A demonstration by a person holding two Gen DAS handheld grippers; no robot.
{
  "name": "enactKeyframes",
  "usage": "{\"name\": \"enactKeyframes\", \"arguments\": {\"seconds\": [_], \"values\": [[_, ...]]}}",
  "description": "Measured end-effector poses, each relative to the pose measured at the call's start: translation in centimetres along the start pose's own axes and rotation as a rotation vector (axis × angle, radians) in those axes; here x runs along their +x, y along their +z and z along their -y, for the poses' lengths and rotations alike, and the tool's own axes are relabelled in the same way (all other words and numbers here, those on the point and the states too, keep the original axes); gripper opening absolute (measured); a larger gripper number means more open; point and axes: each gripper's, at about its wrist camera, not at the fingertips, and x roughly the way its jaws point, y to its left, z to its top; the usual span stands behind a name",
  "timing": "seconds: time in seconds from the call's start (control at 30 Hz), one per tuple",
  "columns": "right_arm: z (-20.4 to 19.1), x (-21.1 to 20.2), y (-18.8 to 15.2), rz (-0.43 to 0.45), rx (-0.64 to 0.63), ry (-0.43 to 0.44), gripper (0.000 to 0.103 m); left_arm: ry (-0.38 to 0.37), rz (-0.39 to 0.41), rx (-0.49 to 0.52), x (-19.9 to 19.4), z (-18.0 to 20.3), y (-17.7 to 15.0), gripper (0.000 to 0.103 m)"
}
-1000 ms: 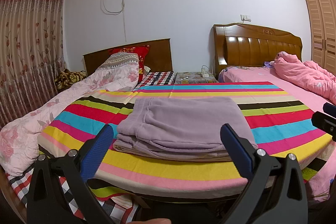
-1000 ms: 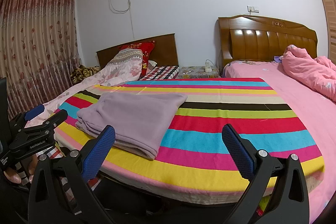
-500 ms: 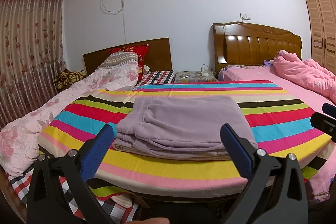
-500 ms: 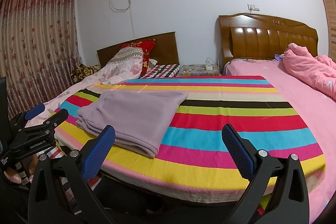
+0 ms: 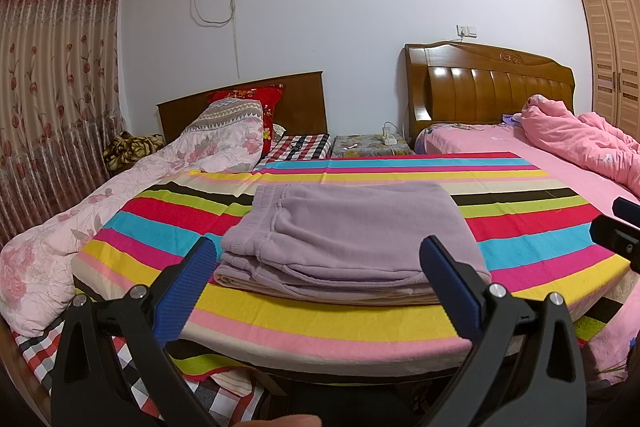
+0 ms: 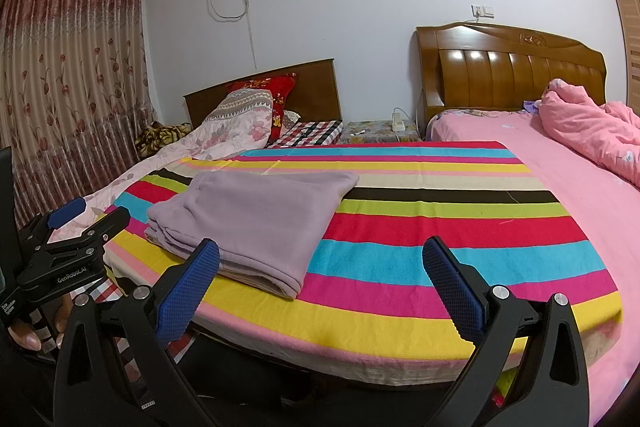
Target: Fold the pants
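The lilac pants (image 5: 352,239) lie folded into a flat stack on the striped blanket (image 5: 360,315), near its front edge. They also show in the right wrist view (image 6: 256,223), at the left of the blanket (image 6: 440,259). My left gripper (image 5: 320,291) is open and empty, held back from the bed edge just in front of the pants. My right gripper (image 6: 322,291) is open and empty, off the bed edge to the right of the pants. The left gripper shows at the left of the right wrist view (image 6: 76,227).
A floral quilt (image 5: 100,211) lies left of the blanket. A pink bed (image 6: 580,187) with a crumpled pink duvet (image 5: 580,143) is on the right. Two wooden headboards (image 5: 488,87), a nightstand (image 5: 368,143), curtain (image 5: 52,107) and wardrobe (image 5: 612,55) stand behind.
Both grippers have lowered slightly and stayed open. The pants have not moved.
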Motion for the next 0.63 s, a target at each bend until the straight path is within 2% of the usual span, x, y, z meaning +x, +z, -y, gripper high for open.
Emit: {"name": "enactKeyframes", "arguments": {"seconds": [0.23,0.63], "values": [[0.0,-0.1,-0.2,-0.005,0.003,0.002,0.099,-0.031,-0.010,0.015,0.3,0.1,-0.4,0.102],[-0.2,-0.1,-0.5,-0.009,0.006,0.004,0.099,-0.010,-0.058,-0.009,1.3,-0.8,-0.7,0.102]]}}
